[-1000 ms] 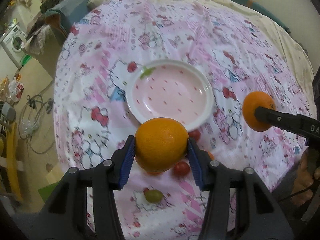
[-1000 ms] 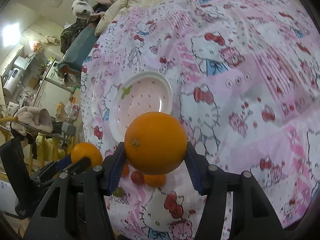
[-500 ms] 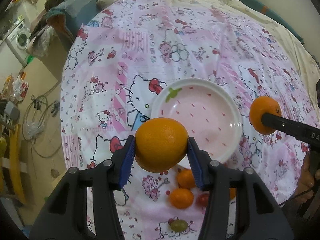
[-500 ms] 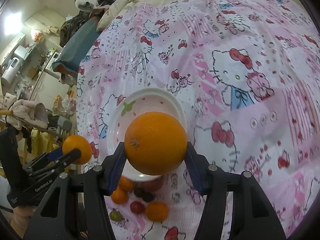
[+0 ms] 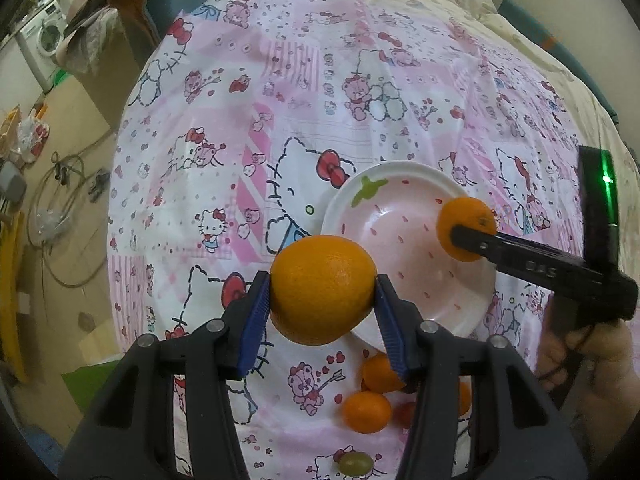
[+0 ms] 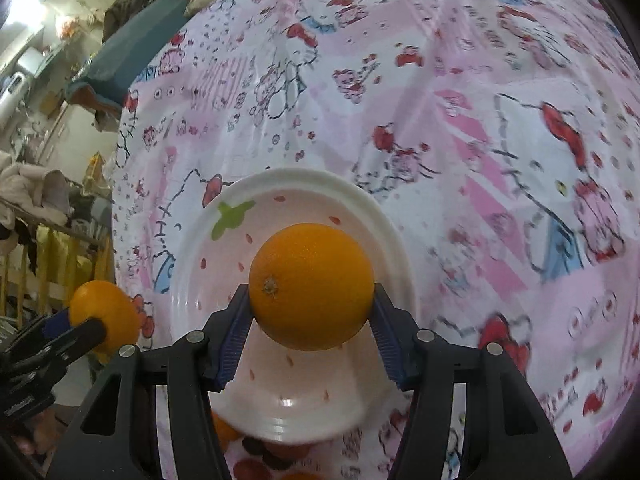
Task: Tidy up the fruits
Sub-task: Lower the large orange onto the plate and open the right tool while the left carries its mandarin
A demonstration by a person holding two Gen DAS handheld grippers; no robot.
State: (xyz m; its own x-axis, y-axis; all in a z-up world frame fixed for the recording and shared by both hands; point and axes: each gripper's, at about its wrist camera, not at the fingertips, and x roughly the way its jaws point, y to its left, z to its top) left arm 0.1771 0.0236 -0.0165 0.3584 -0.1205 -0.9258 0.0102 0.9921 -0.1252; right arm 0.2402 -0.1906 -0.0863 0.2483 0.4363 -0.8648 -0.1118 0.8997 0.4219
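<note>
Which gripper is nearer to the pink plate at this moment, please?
Right. The right gripper holds its orange over the plate; the left gripper, holding another orange, is just outside the rim.

My bed (image 5: 280,92), pink cartoon sheet: plate (image 5: 340,208), small oranges (image 5: 366,406), tomato (image 5: 404,414), green grape (image 5: 355,463) lying on it.

place: home bedroom | cues: cartoon-print bedsheet (image 5: 304,92), washing machine (image 5: 44,38), heaped clothes (image 6: 32,188)
</note>
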